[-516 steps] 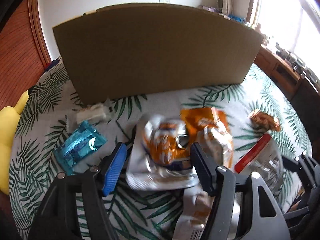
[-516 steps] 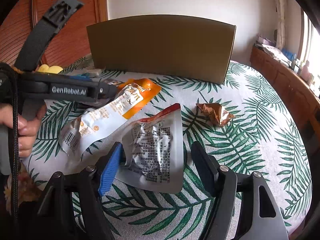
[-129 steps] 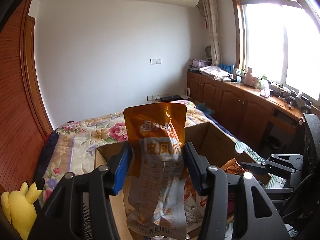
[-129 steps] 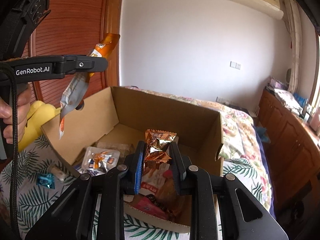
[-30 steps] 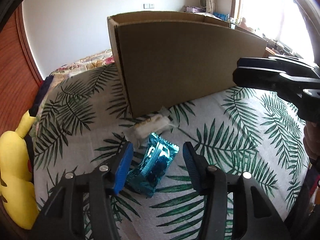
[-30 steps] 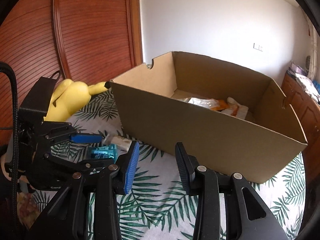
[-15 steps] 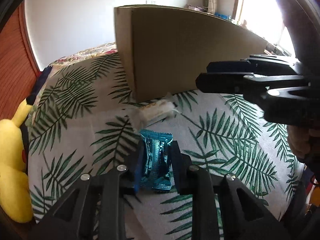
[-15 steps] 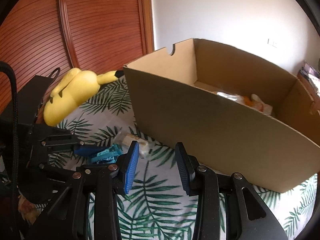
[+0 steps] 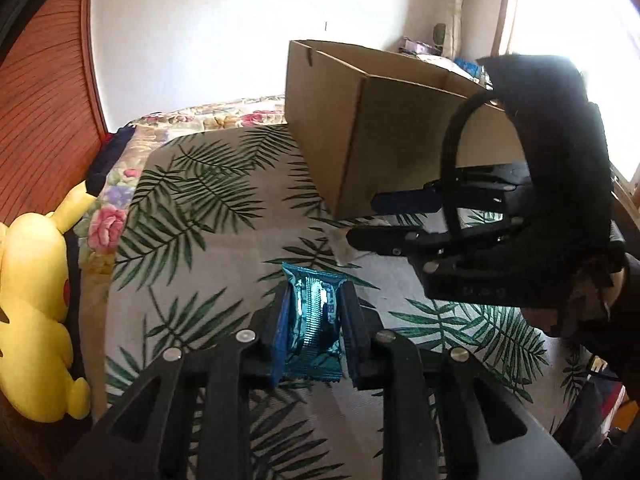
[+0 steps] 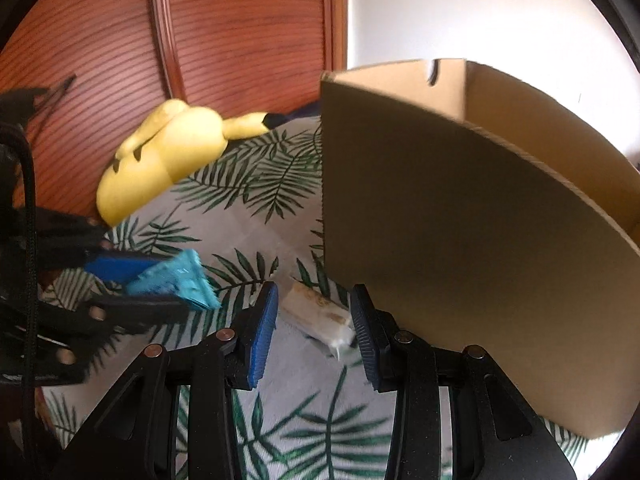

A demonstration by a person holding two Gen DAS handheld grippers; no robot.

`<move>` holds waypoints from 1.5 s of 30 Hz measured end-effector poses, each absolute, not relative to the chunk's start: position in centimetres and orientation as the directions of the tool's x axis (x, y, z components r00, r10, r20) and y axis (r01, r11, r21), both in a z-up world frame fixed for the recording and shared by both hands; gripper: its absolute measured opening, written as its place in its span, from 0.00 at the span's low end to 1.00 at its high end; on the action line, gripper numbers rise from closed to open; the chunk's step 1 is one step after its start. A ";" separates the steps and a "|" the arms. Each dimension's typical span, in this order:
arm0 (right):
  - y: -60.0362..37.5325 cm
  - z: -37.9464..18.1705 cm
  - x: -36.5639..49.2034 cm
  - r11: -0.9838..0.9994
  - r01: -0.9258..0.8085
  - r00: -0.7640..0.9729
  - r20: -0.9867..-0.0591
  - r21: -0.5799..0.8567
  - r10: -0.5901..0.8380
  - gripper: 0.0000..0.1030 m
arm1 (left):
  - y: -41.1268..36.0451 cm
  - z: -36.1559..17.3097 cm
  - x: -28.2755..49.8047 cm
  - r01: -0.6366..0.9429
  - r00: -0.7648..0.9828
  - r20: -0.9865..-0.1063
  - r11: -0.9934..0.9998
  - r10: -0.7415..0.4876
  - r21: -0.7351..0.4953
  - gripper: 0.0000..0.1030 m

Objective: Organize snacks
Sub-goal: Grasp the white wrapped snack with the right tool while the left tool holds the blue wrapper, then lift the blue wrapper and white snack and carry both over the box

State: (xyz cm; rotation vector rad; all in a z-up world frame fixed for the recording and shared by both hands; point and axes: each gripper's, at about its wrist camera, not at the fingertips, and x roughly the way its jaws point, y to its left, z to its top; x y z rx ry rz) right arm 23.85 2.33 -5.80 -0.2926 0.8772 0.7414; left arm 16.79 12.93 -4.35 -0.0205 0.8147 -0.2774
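My left gripper (image 9: 313, 312) is shut on a shiny teal snack packet (image 9: 314, 320) and holds it just above the leaf-print cloth; the packet also shows in the right wrist view (image 10: 176, 280). My right gripper (image 10: 314, 320) is open, its jaws on either side of a clear-wrapped pale snack (image 10: 318, 314) that lies on the cloth by the near corner of the cardboard box (image 10: 460, 248). In the left wrist view the right gripper (image 9: 384, 220) hides most of that snack, beside the box (image 9: 368, 136).
A yellow plush toy (image 9: 32, 300) lies at the table's left edge, also seen in the right wrist view (image 10: 168, 152). A wooden wardrobe (image 10: 200, 32) stands behind it. The leaf-print cloth (image 9: 192, 200) covers the table.
My left gripper has closed on the teal packet and lifted it slightly. My right gripper has moved down and in, so its jaws now flank the clear-wrapped snack.
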 end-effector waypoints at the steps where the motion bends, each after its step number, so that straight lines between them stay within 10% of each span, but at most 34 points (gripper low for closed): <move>1: 2.5 -6.0 24.0 0.710 -0.701 0.408 -0.783 0.060 0.469 0.39 | 13.1 -4.3 16.8 0.230 0.654 -0.714 0.965 -0.250 -0.127 0.20; 14: 2.9 -7.0 23.7 0.668 -0.743 0.347 -0.828 0.043 0.440 0.43 | 13.7 -4.5 16.6 0.207 0.659 -0.713 0.969 -0.240 -0.135 0.20; 16: 2.8 -6.8 23.5 0.674 -0.738 0.353 -0.827 0.041 0.437 0.24 | 13.7 -4.5 16.6 0.203 0.661 -0.712 0.970 -0.239 -0.136 0.20; 19: 2.5 -6.7 23.3 0.681 -0.732 0.359 -0.829 0.034 0.428 0.19 | 13.6 -4.2 16.3 0.200 0.664 -0.709 0.970 -0.238 -0.138 0.20; 45: -8.5 0.5 16.3 0.810 -0.583 0.526 -0.729 0.067 0.439 0.19 | 5.4 0.2 15.7 0.295 0.704 -0.635 0.944 -0.319 -0.147 0.20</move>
